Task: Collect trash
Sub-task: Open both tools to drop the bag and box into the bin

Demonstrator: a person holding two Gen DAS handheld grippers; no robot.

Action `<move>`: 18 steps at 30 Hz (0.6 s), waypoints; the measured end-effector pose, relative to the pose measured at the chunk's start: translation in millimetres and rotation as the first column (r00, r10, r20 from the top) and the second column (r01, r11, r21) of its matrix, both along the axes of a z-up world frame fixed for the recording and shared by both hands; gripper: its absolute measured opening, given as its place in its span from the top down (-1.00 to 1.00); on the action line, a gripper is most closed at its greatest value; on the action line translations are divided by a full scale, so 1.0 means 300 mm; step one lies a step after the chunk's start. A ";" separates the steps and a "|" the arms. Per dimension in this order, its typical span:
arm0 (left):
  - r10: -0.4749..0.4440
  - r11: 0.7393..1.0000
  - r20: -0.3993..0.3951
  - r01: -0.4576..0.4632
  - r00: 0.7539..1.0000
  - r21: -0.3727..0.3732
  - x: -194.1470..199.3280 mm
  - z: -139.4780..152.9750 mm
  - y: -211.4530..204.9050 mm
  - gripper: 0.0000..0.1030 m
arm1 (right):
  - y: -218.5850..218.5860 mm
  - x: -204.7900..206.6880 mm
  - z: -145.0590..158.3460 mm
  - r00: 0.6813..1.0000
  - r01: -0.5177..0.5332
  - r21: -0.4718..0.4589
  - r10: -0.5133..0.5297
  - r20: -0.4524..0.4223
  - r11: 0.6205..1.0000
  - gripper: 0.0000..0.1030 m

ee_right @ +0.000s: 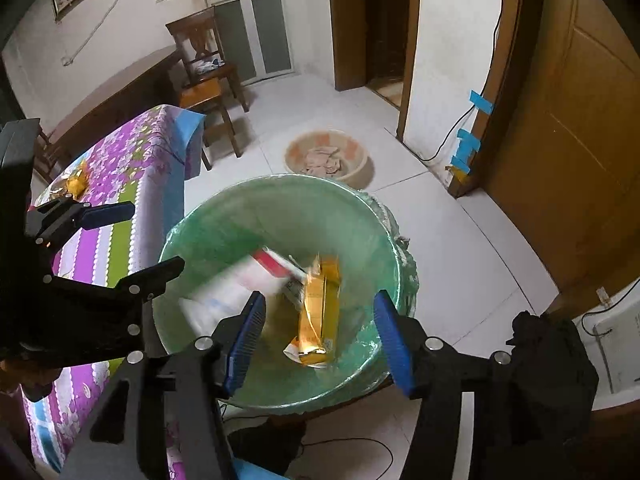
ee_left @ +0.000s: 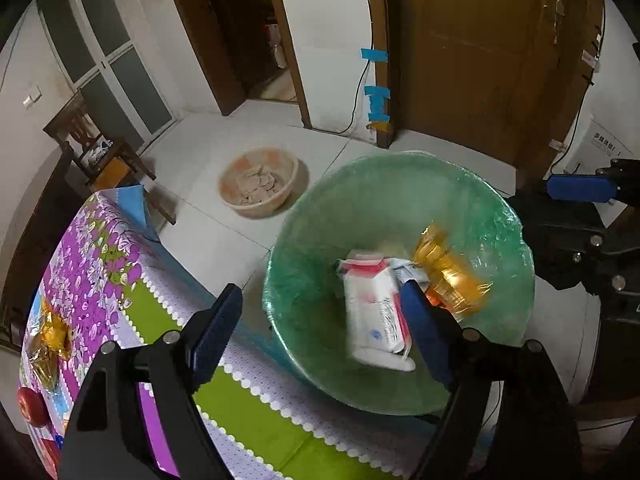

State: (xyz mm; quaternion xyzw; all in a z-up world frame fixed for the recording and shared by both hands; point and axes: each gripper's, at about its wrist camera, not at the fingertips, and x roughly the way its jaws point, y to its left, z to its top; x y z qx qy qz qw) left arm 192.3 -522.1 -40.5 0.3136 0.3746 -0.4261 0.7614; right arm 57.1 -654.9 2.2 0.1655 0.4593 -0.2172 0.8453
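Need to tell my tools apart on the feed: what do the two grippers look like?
Both match: the left gripper and right gripper have matte black angular frames, silver round bolts at the joints, and flat blue ribbed pads on their fingers. No markings or sleeves show.

A white tissue pack [ee_left: 376, 312] and gold wrapper [ee_left: 448, 276] lie inside the green-lined bin [ee_left: 360, 200].

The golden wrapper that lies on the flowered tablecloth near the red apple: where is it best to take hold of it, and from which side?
Probably from above, on a raised crease. The golden wrapper lies crumpled and low on the tablecloth, so a raised fold near its middle gives the fingers something to pinch. The apple sits close beside it, so coming down from above keeps the fingers clear of it.
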 end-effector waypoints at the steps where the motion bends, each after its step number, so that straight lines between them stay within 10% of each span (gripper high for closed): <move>1: 0.004 1.000 0.004 -0.004 1.000 0.000 -0.001 0.000 0.005 -0.51 | 0.001 0.000 0.003 1.000 0.000 -0.001 0.000 0.003 1.000 -0.12; 18: 0.046 0.999 0.116 -0.044 0.992 -0.017 -0.049 0.025 0.091 -0.51 | 0.080 -0.036 -0.016 1.000 0.005 -0.043 -0.005 0.011 0.999 -0.14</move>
